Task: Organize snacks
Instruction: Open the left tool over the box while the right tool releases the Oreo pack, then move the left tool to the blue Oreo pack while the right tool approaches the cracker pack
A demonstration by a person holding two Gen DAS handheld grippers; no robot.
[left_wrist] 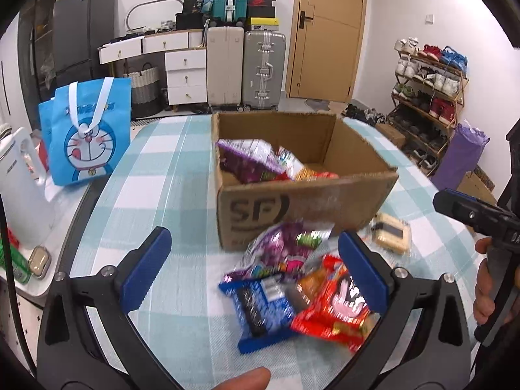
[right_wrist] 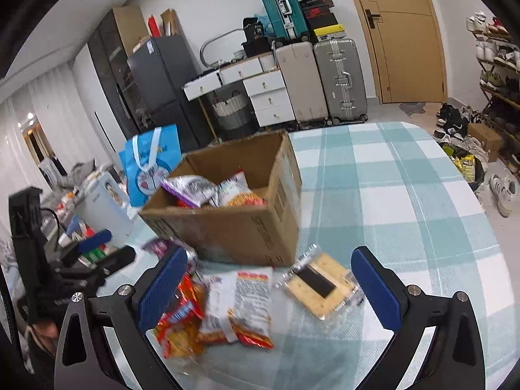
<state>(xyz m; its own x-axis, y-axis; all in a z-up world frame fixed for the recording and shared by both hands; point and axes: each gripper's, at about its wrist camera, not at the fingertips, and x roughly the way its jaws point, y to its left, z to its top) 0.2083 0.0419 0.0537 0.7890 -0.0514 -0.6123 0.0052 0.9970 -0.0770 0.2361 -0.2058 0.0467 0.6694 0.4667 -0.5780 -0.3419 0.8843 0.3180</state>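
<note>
Both my hand-held grippers, left (left_wrist: 253, 269) and right (right_wrist: 269, 286), gape empty over loose snacks (left_wrist: 302, 295) on the bench (left_wrist: 169, 195) before the part-filled box (left_wrist: 305, 195); next: clamp one packet, lift it in.

The worktop (left_wrist: 182, 175) wears a pale teal and white check cloth. The box (left_wrist: 325, 201) is plain brown cardboard with dark print. Snack packets lie in purple (left_wrist: 279, 243), blue (left_wrist: 260, 308) and red with orange (left_wrist: 331, 308); another is white with red print (right_wrist: 253, 295). Both grippers have blue pads (left_wrist: 146, 260) on black frames. The bag (left_wrist: 84, 136) is bright blue with a cartoon cat.
</note>
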